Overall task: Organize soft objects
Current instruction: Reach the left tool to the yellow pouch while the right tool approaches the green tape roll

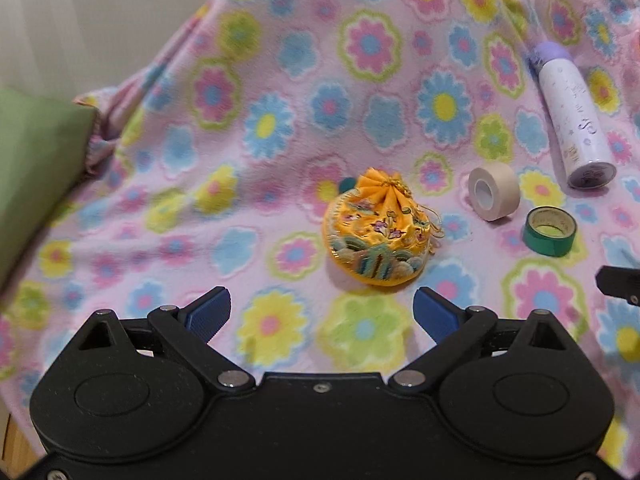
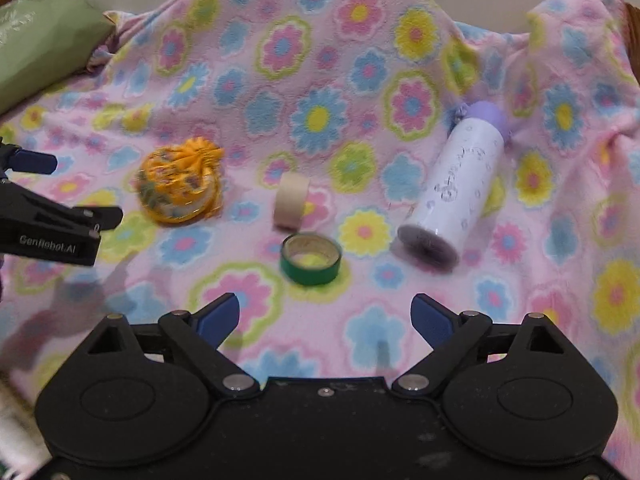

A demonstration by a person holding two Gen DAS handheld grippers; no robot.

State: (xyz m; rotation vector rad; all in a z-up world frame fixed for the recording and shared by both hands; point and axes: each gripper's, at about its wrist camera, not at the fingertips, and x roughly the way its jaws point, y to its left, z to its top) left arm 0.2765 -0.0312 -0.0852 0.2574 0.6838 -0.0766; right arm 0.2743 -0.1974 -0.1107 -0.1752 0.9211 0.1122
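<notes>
- Left wrist view: the left gripper (image 1: 322, 312) hangs over the blanket (image 1: 280, 92) with its blue fingers spread wide and nothing between them.
- The yellow pouch (image 1: 378, 230) lies on the blanket straight ahead of the fingers, near them but apart, its gathered top pointing away.
- To the right of the pouch a beige tape roll (image 1: 494, 191) stands on its edge; a green tape roll (image 1: 550, 231) lies flat just beside it, nearer the camera.
- A white bottle (image 1: 572, 120) with a lilac cap lies on its side at the far right.
- A green cushion (image 1: 36, 168) sits at the left edge.
- Right wrist view: the right gripper (image 2: 325, 318) has its fingers spread wide too, empty, above the blanket (image 2: 320, 60).
- The green tape (image 2: 311, 258) lies just ahead of it, the beige tape (image 2: 291, 200) on edge behind.
- The pouch (image 2: 180, 186) lies to the left, well apart from this gripper; the bottle (image 2: 456, 188) lies to the right.
- The left gripper (image 2: 60, 200) enters from the left edge, near the pouch and not touching it.
- The cushion (image 2: 44, 32) fills the upper left corner.
</notes>
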